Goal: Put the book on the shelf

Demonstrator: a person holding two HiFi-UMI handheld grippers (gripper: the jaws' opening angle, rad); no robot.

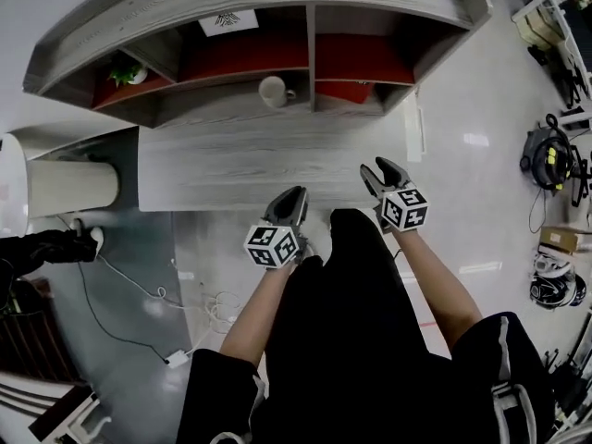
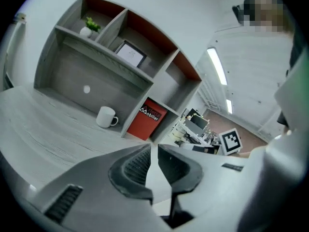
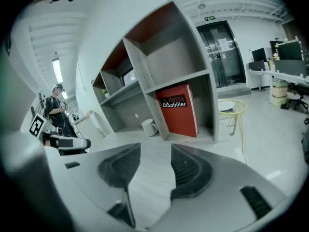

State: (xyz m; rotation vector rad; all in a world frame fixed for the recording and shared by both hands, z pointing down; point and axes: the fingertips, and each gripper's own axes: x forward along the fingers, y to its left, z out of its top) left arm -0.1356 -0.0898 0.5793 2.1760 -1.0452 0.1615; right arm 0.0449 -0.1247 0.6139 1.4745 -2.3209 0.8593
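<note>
A red book (image 1: 344, 91) stands upright in the lower right compartment of the grey wooden shelf (image 1: 310, 44); it also shows in the left gripper view as the book (image 2: 149, 119) and in the right gripper view as the book (image 3: 177, 110). My left gripper (image 1: 289, 197) hovers over the desk's near edge, its jaws almost together with only a thin slit and nothing in it (image 2: 153, 146). My right gripper (image 1: 379, 172) is beside it on the right, open and empty (image 3: 155, 146). Both stand well back from the shelf.
A white mug (image 1: 273, 92) sits on the desk (image 1: 231, 169) by the shelf's middle divider, left of the book. A small plant (image 1: 125, 74) and a framed picture (image 1: 228, 21) occupy upper compartments. A yellow stool (image 3: 231, 108) stands right of the shelf.
</note>
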